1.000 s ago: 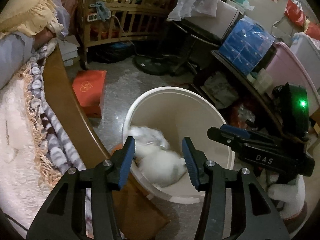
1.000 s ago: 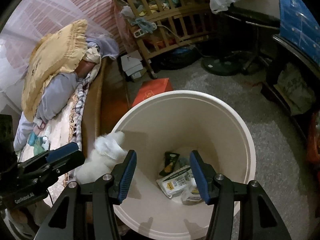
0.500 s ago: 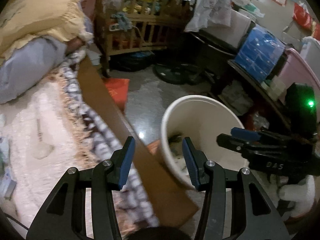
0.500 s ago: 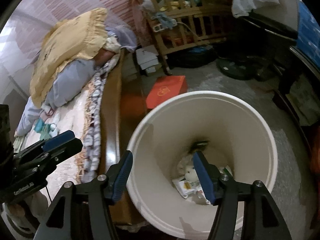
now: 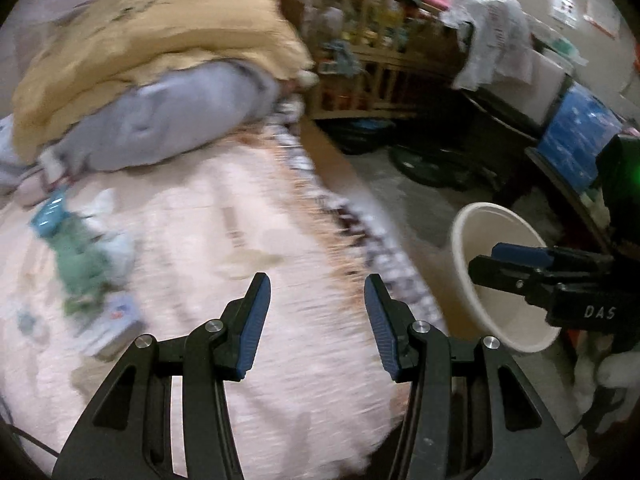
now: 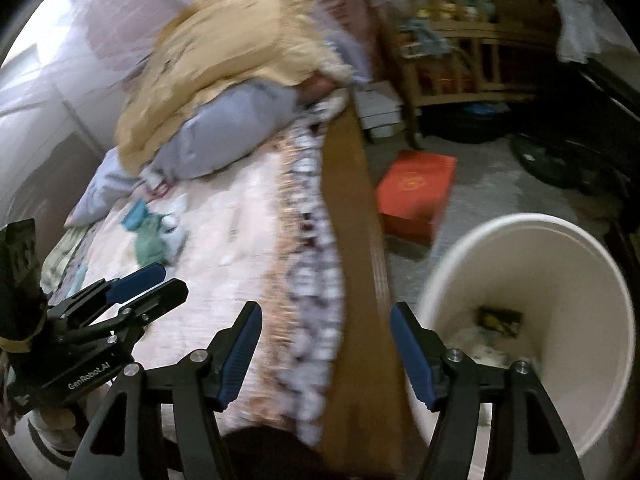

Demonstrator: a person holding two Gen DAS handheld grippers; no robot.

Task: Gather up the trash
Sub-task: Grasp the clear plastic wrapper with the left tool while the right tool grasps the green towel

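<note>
1. Left gripper hangs over the pink bedspread with its jaws spread and nothing between them, seemingly free for the next pickup.
2. Off to its left on the bed lies a blurred heap of teal and green litter, with a flat packet just beside it; these look like the trash left to collect.
3. Right gripper is likewise released and empty, poised above the wooden bed rail.
4. Beside that rail on the floor stands the white bin, close enough for easy drops; wrappers lie at its bottom.
</note>
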